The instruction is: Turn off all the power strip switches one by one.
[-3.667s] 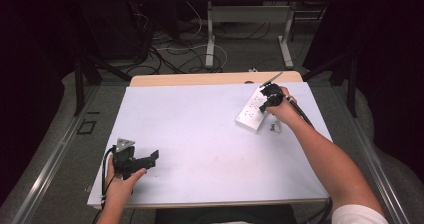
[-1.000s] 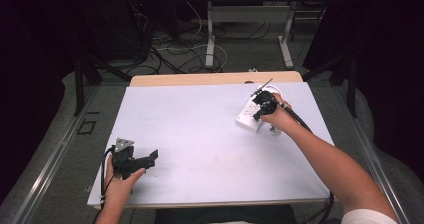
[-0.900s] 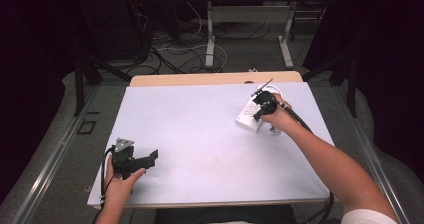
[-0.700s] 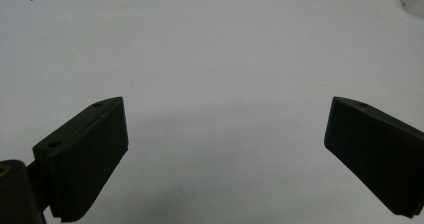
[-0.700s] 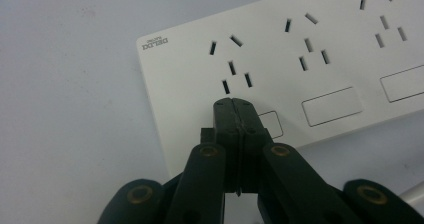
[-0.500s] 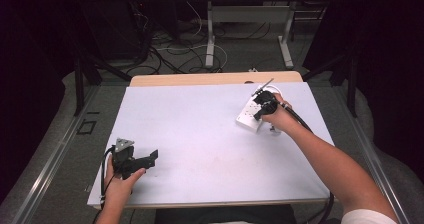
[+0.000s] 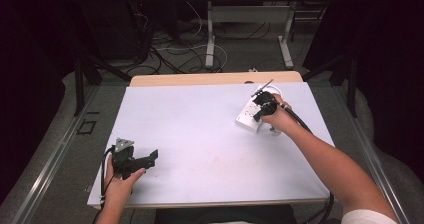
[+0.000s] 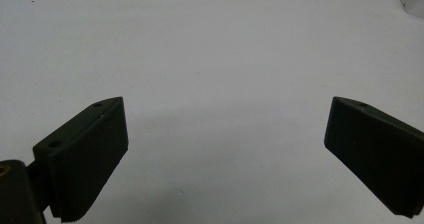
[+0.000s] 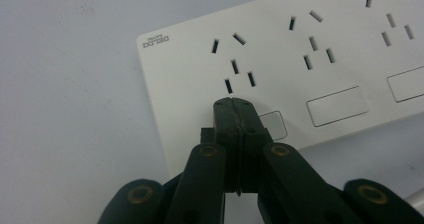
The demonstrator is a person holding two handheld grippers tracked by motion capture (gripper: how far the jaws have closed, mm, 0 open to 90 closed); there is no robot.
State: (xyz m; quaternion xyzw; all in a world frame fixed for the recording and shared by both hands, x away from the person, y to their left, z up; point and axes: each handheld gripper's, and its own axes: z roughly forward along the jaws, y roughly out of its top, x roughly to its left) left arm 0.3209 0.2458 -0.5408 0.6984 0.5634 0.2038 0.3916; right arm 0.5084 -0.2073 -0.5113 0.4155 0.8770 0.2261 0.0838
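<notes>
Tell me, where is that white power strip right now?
In the high view, the power strip lies far right on the white table, under the shut right claw.

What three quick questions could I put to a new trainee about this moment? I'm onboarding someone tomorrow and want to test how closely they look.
1. True or false: the left gripper has its jaws spread wide over bare table.
2. Multiple choice: the closed tips of the right gripper are at which part of the power strip?
A. a rocker switch at the end socket
B. the cable
C. the underside
3. Fill in: in the high view the power strip lies toward the far ____ side of the table.

Key
1. True.
2. A; the tips sit at the switch below the end socket, though contact cannot be confirmed.
3. Right.
</notes>
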